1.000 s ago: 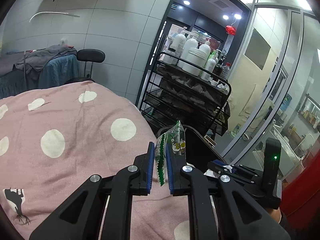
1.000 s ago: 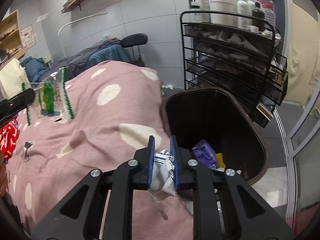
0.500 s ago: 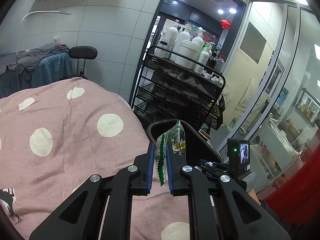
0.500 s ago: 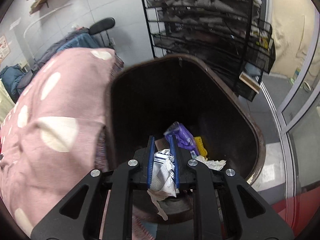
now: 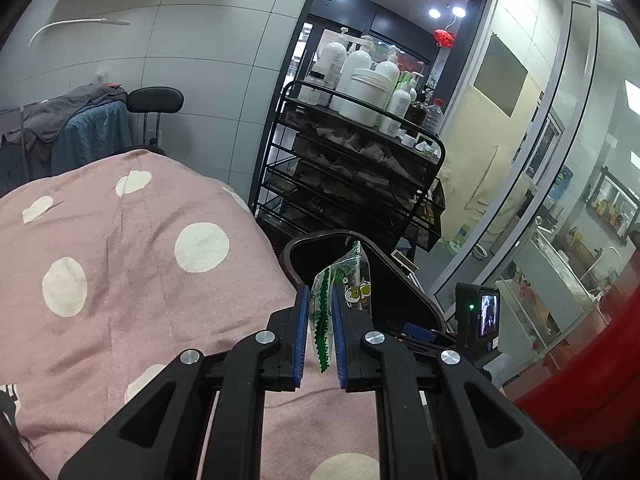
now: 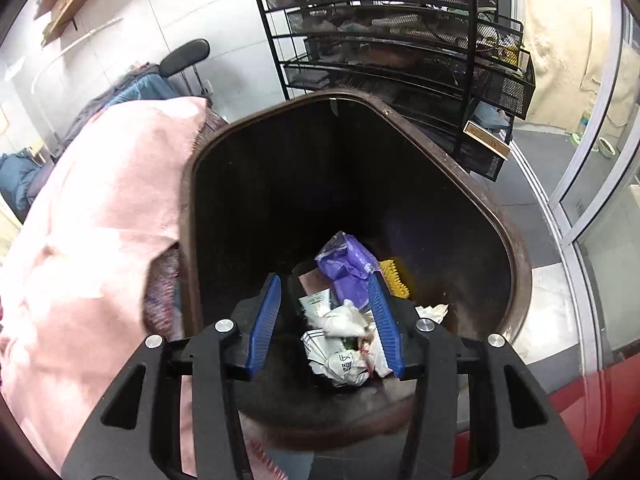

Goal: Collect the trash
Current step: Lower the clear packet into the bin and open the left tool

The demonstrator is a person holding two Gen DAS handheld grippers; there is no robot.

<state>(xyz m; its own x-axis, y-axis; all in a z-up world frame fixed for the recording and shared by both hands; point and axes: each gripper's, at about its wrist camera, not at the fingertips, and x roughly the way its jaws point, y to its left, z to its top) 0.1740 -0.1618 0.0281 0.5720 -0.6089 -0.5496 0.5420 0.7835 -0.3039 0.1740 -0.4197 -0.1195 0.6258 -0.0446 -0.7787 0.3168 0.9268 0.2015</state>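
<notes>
One bin (image 6: pixel 516 248), one wrapper (image 5: pixel 344 280), one rack (image 5: pixel 360 184).

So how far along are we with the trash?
Done: the right gripper is open over the brown bin, with crumpled white paper lying among the trash inside. In hand: the left gripper is shut on a green-printed clear wrapper. Left: dropping that wrapper into the bin.
</notes>
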